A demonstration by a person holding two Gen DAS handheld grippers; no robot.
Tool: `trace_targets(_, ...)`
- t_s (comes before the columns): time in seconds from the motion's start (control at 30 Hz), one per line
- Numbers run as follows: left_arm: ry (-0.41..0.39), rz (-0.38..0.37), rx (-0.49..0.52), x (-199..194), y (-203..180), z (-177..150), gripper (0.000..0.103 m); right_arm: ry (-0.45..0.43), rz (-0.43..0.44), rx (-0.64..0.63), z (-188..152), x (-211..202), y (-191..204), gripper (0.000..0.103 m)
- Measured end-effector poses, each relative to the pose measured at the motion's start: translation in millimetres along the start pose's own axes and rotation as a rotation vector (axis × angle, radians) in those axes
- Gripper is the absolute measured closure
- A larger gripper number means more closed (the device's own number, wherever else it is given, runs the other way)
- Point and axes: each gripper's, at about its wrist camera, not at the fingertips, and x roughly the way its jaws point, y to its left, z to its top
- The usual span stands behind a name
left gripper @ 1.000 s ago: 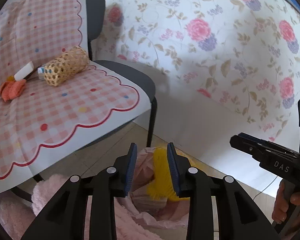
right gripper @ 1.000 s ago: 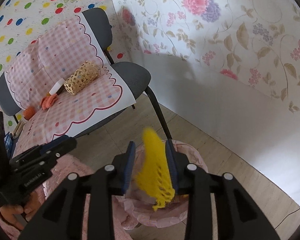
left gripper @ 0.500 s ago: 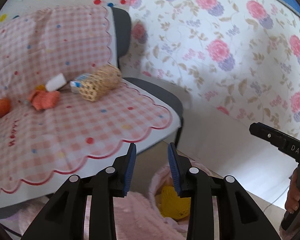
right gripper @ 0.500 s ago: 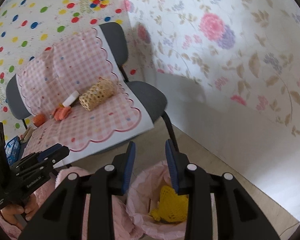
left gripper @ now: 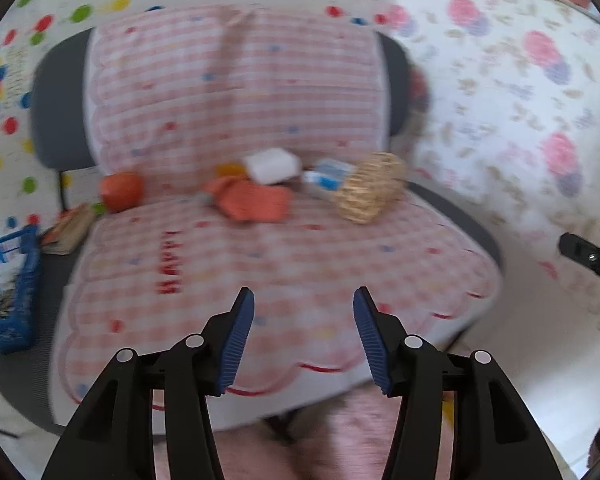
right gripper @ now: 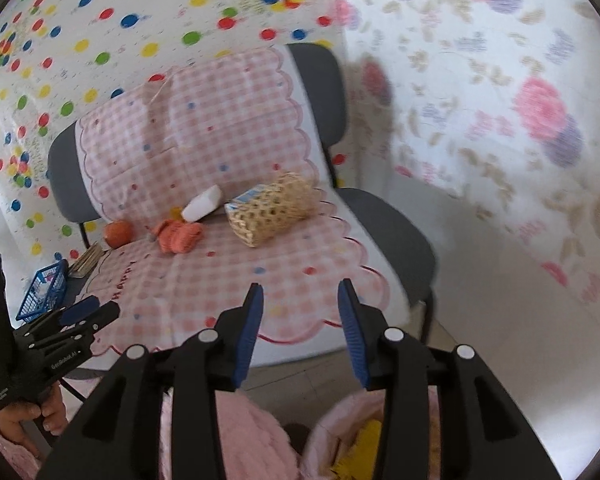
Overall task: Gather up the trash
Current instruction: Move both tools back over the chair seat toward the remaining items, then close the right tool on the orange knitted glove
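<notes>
A: Left gripper [left gripper: 304,300]: jaws spread, just been opening wider, nothing between the blue pads. Aimed over the front edge of the chair seat [left gripper: 452,208], with the pink checked cover [left gripper: 284,264] right beyond the tips.

B: Right gripper [right gripper: 300,294]: jaws parted too, a little less wide, also just been opening, likewise bare. Hanging over the front edge of the same seat.

A: Trash well apart from both pairs of jaws, up near the back edge of the seat. Orange crumpled piece [left gripper: 252,200] nearest the middle; white block [left gripper: 272,165] just behind it, touching or nearly so. Blurred, so hard to tell.

B: Clearer from the right wrist view: orange piece [right gripper: 180,236], white block [right gripper: 202,207] leaning against the backrest, woven basket [right gripper: 272,208] lying on its side toward the right edge, with a blue and white packet [right gripper: 242,199] poking out of its mouth.

A: Orange ball [left gripper: 121,190] at the back left corner. Blue crate [left gripper: 8,280] off the left edge.

B: Below the right jaws, the bin with pink liner [right gripper: 340,432], something yellow [right gripper: 364,440] inside. Left gripper seen at far left of that view, held in a hand [right gripper: 32,412].
</notes>
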Motion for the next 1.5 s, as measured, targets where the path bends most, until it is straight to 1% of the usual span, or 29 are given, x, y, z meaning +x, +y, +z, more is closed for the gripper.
trace_targets(0.1, 0.013, 0.047, -0.044, 7, 30, 6, 0.047, 0.009, 0.032, -0.015, 11, 20, 15, 0.065)
trace_targets(0.17, 0.015, 0.076, -0.06, 10, 44, 10, 0.044, 0.016, 0.053, -0.026, 20, 36, 25, 0.065)
trace_targets(0.33, 0.013, 0.154, -0.103, 20, 83, 27, 0.042, 0.05, 0.109, -0.051, 35, 73, 46, 0.065)
trace_targets(0.43, 0.003, 0.204, -0.124, 25, 103, 39, 0.042, 0.08, 0.154, -0.078, 44, 100, 67, 0.065)
trace_targets(0.53, -0.005, 0.242, -0.15, 27, 124, 47, 0.042, 0.09, 0.197, -0.105, 53, 121, 86, 0.065)
trace_targets(0.67, -0.013, 0.303, -0.181, 26, 148, 52, 0.042, 0.11, 0.253, -0.136, 65, 151, 109, 0.065)
trace_targets(0.87, -0.005, 0.38, -0.212, 26, 178, 54, 0.042, 0.138, 0.308, -0.171, 81, 193, 142, 0.065)
trace_targets(1.0, -0.003, 0.407, -0.223, 26, 190, 56, 0.041, 0.142, 0.345, -0.196, 85, 206, 159, 0.064)
trace_targets(1.07, -0.002, 0.412, -0.236, 27, 195, 58, 0.038, 0.162, 0.369, -0.218, 86, 215, 169, 0.05)
trace_targets(1.17, 0.003, 0.423, -0.24, 34, 197, 60, 0.038, 0.194, 0.388, -0.262, 83, 229, 179, 0.043)
trace_targets(1.2, 0.006, 0.421, -0.239, 37, 196, 60, 0.038, 0.205, 0.386, -0.27, 82, 233, 181, 0.043)
trace_targets(1.3, 0.017, 0.397, -0.236, 51, 193, 62, 0.038, 0.227, 0.38, -0.292, 78, 245, 182, 0.042)
trace_targets(1.4, 0.032, 0.366, -0.223, 69, 186, 63, 0.038, 0.233, 0.351, -0.293, 75, 254, 178, 0.035)
trace_targets(1.5, 0.052, 0.335, -0.213, 84, 179, 63, 0.038, 0.248, 0.348, -0.297, 73, 265, 177, 0.033)
